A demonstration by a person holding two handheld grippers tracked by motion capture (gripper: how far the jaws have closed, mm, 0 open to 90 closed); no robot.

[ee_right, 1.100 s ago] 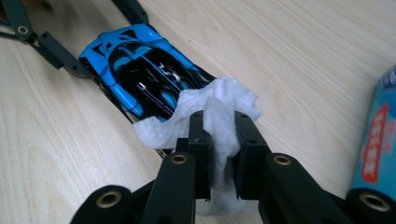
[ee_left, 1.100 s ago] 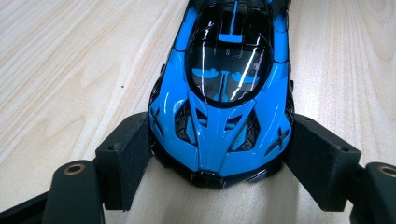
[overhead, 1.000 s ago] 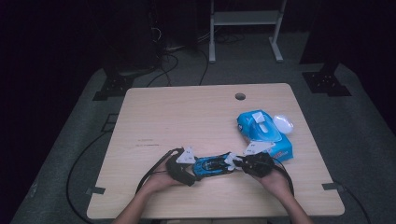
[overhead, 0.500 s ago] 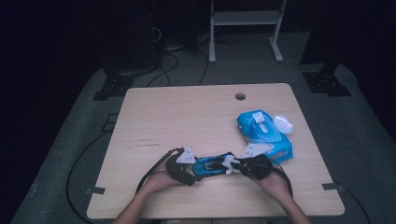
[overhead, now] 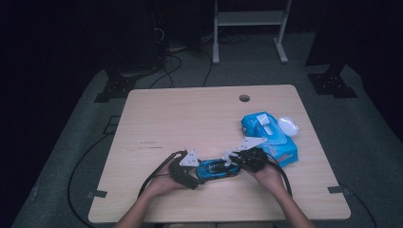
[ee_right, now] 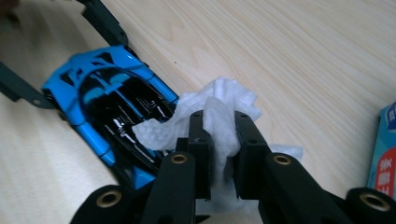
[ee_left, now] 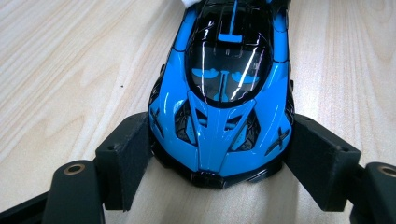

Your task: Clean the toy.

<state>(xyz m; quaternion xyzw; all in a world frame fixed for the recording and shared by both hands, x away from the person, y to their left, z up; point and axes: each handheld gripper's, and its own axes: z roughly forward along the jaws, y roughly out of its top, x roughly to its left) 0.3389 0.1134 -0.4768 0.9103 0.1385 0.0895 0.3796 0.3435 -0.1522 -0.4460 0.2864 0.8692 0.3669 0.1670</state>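
A glossy blue and black toy car (overhead: 215,168) lies on the wooden table (overhead: 190,123) near its front edge. My left gripper (overhead: 199,172) is shut on the car's (ee_left: 224,93) nose, one black pad (ee_left: 127,156) pressed against each side. My right gripper (ee_right: 219,128) is shut on a crumpled white wipe (ee_right: 222,100). The wipe rests against the rear of the car (ee_right: 105,105). In the high view the right gripper (overhead: 235,160) meets the car from the right and the wipe (overhead: 230,155) shows at its tip.
A blue pack of wet wipes (overhead: 268,135) lies just right of my right hand, with its white lid (overhead: 288,126) open to the right. A cable hole (overhead: 244,98) sits near the table's far edge. Cables trail off the front left.
My right gripper has slid a little to the left with the wipe, along the car's rear. The left gripper and the car have stayed put.
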